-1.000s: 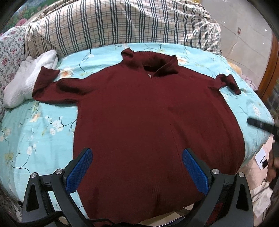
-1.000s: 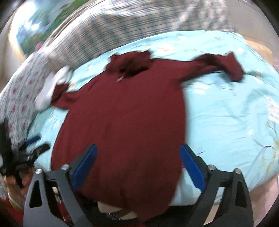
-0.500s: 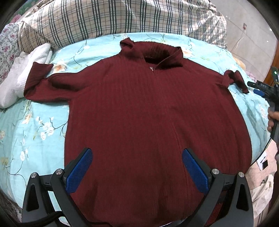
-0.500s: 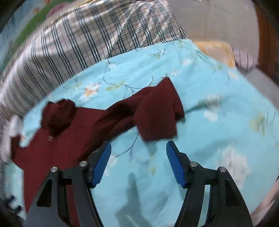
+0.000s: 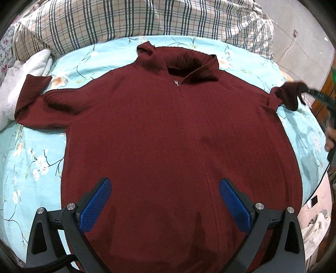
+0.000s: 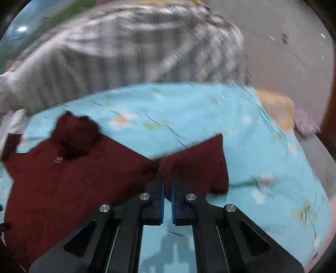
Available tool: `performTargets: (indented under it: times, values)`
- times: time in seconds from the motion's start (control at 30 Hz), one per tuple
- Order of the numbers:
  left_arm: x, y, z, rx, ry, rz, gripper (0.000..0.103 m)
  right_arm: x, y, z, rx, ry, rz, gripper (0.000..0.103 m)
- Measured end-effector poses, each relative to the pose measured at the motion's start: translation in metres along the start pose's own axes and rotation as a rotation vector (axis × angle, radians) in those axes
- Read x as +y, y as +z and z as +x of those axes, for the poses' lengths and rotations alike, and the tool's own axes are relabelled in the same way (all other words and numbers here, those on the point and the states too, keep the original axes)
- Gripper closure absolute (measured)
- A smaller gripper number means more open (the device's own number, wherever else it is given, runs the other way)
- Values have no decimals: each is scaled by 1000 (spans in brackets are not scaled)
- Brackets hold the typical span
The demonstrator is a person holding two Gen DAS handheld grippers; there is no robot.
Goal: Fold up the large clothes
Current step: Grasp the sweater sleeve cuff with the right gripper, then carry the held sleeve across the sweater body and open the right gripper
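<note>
A dark red zip-neck sweater (image 5: 168, 136) lies flat, front up, on a light blue floral bed sheet (image 5: 31, 163), sleeves spread to both sides. My left gripper (image 5: 166, 201) is open and empty, hovering over the sweater's lower hem. My right gripper (image 6: 167, 184) is shut on the sweater's right sleeve (image 6: 201, 159) near the cuff. In the left wrist view that sleeve cuff (image 5: 287, 96) is lifted a little at the far right, with the right gripper's black fingers on it.
A plaid quilt (image 5: 136, 19) is bunched along the head of the bed. A white towel (image 5: 25, 73) lies by the left sleeve. The bed's right edge drops to the floor, where papers (image 5: 315, 212) lie. A wooden frame (image 5: 327, 90) stands at right.
My right gripper moved onto the right sleeve's cuff and closed on it, lifting it slightly. My left gripper moved a little forward over the sweater and stayed open.
</note>
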State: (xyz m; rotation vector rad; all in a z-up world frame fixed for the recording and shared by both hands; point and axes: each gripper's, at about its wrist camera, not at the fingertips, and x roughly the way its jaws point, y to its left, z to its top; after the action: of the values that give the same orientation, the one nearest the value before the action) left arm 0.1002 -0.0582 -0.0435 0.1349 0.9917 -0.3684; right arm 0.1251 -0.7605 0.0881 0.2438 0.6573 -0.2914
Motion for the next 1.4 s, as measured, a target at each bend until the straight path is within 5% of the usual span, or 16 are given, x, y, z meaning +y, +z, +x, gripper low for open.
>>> performTargets:
  times: [0.3, 0.5, 0.83, 1.17, 1.27, 1.4]
  values:
    - [30, -8, -10, -22, -16, -79, 1, 114, 34, 1, -8, 385, -91, 98]
    - [49, -12, -14, -25, -17, -118, 1, 242, 31, 36, 79, 650, -182, 98]
    - [77, -11, 0, -6, -23, -190, 1, 356, -3, 112, 306, 841, -187, 98]
    - [87, 5, 22, 3, -31, -221, 1, 374, -31, 176, 467, 903, -62, 94]
    - [90, 14, 28, -3, -24, -216, 1, 356, -29, 173, 464, 895, 4, 57]
    - [99, 34, 40, -19, -32, -231, 1, 298, -14, 144, 354, 841, 109, 54]
